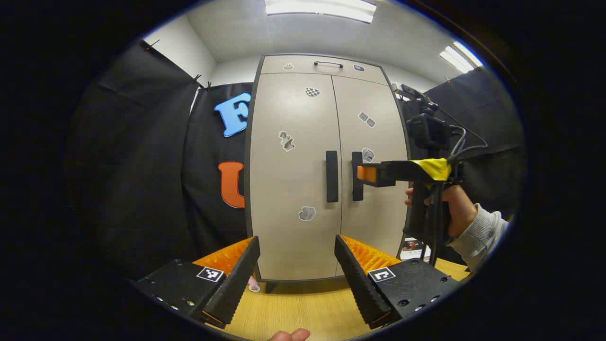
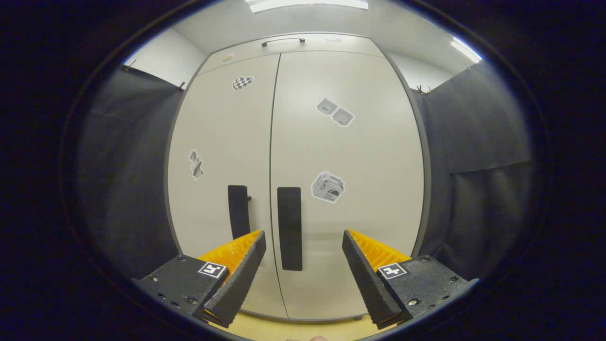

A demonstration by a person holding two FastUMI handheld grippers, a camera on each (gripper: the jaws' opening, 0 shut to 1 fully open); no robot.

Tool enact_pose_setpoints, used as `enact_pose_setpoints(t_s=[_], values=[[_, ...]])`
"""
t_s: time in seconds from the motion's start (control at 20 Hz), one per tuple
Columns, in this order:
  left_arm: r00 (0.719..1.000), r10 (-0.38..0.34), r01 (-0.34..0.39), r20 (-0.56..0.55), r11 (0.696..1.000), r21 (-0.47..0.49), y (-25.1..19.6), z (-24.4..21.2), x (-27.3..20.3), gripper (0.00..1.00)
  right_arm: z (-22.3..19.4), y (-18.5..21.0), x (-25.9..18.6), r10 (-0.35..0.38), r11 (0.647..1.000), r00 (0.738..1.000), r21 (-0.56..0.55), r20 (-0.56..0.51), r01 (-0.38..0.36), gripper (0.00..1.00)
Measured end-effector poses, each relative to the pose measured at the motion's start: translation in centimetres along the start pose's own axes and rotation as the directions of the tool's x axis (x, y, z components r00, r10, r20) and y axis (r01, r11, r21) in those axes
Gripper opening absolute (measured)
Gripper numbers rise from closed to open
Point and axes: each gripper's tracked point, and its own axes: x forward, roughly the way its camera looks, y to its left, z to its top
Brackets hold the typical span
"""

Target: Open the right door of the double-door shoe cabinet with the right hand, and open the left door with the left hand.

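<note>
Right gripper lined up on the right door's upright handle

The shoe cabinet (image 2: 303, 142) stands closed; the right door handle (image 2: 289, 228), long axis vertical, lies just ahead between the spread fingers of the right gripper (image 2: 303, 274). The left gripper (image 1: 297, 279), also spread and empty, hangs farther back.

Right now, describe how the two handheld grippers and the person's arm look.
Each gripper, left gripper and right gripper, has two ridged wedge fingers on black blocks with square black-and-white markers. The right gripper carries yellow tape, black cables and a top camera; the sleeve is light grey.
</note>
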Motion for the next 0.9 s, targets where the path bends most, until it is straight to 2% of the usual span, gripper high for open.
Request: enact_pose_setpoints(t_s=[0.35,0.55,0.85,0.9], values=[[1.000,-0.001,0.001,-0.005,1.000,0.002,0.4,-0.3,0.1,0.95,-0.7,0.3,4.4,-0.030,0.999,0.999,-0.018,-0.032,0.029,1.00],[1.000,0.006,-0.007,-0.009,1.000,-0.006,1.0,-0.5,0.2,0.95,-0.5,0.5,5.1,-0.047,0.998,0.999,-0.042,-0.017,0.046,0.94],[1.000,0.014,-0.014,-0.012,1.000,-0.006,1.9,-0.5,0.5,0.95,-0.5,0.6,5.6,-0.070,0.997,0.997,-0.035,-0.017,0.070,0.71],[1.000,0.014,-0.014,-0.013,1.000,-0.007,2.0,-0.7,0.7,0.95,-0.5,0.8,5.7,-0.061,0.998,0.998,-0.032,-0.015,0.061,0.61]])
